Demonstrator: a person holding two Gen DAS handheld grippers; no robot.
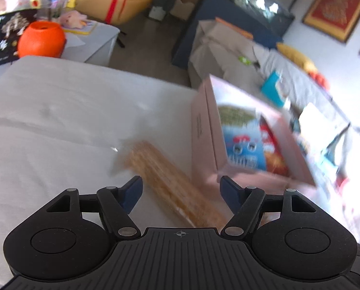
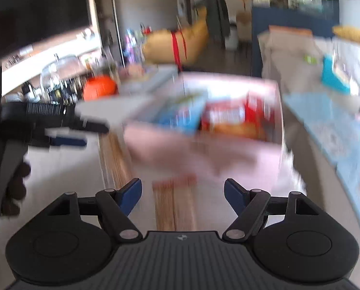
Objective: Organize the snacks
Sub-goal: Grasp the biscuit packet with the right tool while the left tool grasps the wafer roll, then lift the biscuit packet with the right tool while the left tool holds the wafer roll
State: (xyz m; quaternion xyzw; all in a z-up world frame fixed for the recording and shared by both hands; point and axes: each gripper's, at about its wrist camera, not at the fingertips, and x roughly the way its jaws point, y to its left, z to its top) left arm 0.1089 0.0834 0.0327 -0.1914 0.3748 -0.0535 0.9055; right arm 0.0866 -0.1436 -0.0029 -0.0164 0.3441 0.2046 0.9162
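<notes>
Your left gripper (image 1: 181,188) is spread wide, empty. Between its fingers lies a clear pack of tan sticks (image 1: 170,181), long axis running from near-right to far-left, blurred. Just right of it sits the pink box (image 1: 204,130), holding a blue snack bag (image 1: 245,149) and a red snack bag (image 1: 274,152). Your right gripper (image 2: 182,189) is also spread, empty, over a second stick pack (image 2: 173,205) pointing straight ahead toward the box.

A pink box (image 1: 204,130) stood open on the worktop, holding a blue snack bag (image 1: 245,149) beside a red one (image 1: 274,149). Just beside it lay a long clear packet of tan sticks (image 1: 165,178).
</notes>
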